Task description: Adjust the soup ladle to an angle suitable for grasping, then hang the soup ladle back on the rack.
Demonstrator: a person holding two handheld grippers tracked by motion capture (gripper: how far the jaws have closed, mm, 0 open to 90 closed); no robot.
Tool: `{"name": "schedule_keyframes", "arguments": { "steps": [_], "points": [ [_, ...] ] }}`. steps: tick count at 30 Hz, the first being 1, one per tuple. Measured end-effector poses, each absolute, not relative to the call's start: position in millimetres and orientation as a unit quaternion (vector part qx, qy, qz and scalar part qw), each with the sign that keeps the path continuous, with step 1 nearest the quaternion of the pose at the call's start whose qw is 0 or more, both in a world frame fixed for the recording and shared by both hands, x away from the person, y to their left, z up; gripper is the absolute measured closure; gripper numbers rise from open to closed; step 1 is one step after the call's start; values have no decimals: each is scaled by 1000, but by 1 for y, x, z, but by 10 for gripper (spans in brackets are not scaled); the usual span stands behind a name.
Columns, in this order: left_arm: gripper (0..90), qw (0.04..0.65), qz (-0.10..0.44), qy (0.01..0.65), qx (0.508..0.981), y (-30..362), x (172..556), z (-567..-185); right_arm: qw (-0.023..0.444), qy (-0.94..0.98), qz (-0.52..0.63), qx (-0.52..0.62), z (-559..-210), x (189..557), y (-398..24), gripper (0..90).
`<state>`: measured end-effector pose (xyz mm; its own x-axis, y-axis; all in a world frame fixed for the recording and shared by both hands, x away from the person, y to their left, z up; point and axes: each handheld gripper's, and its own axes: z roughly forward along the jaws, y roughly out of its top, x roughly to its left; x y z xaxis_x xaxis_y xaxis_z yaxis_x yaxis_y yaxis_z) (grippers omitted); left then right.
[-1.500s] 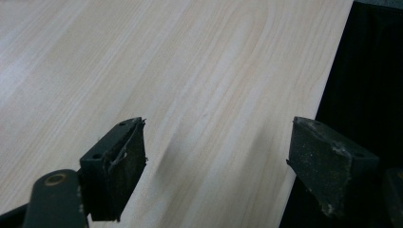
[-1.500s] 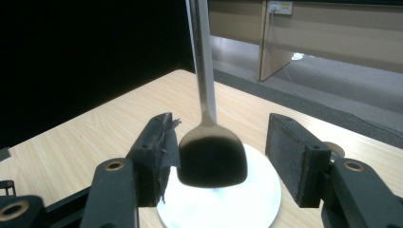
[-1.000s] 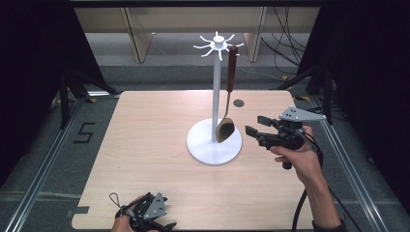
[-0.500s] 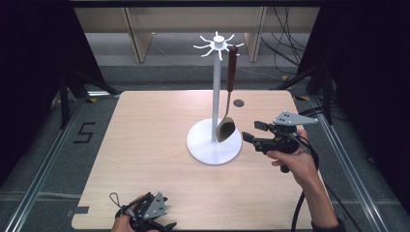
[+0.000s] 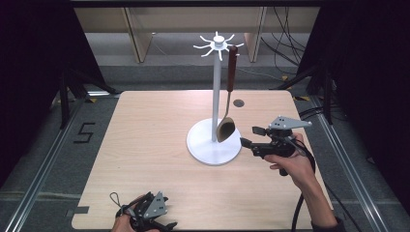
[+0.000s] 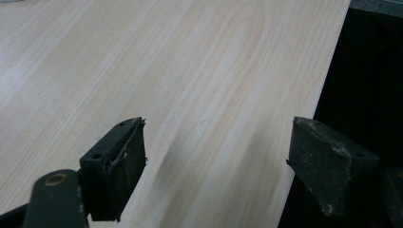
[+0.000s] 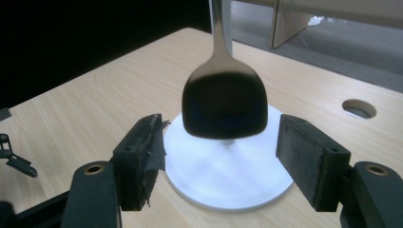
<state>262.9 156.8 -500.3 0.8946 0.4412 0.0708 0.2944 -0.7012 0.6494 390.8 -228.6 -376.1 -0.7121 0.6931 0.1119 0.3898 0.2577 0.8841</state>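
Brown-handled spoon [image 5: 228, 104] already hangs on the rack [image 5: 214, 145]; right gripper [image 5: 246, 136], jaws just opening and empty, sits beside it; left gripper [image 5: 145, 215], spread, idles at the table's [image 5: 145, 145] near edge.

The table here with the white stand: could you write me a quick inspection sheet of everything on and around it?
Surface: pale wooden table, one round hole near the far edge.
Job's things: spoon hangs from a hook of the white stand, bowl just above the base.
Clutter: nothing seen.
Grippers: right tool open beside the spoon bowl, jaws just been opening, nothing between them; left tool open at the near edge.
Cables: black cable trails from the right tool.
Surroundings: dark curtains, grey floor, a 5 marked at left.
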Motion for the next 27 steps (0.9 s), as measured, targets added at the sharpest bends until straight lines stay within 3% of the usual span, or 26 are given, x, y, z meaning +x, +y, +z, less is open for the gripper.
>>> {"name": "schedule_keyframes", "arguments": {
  "steps": [4, 27],
  "points": [
    [193, 326, 112, 196, 918, 156, 263, -500, 121, 775, 507, 356, -382, 390, -229, 340],
    [193, 334, 117, 196, 915, 158, 261, -500, 113, 787, 484, 365, -400, 387, -227, 340]
  ]
}}
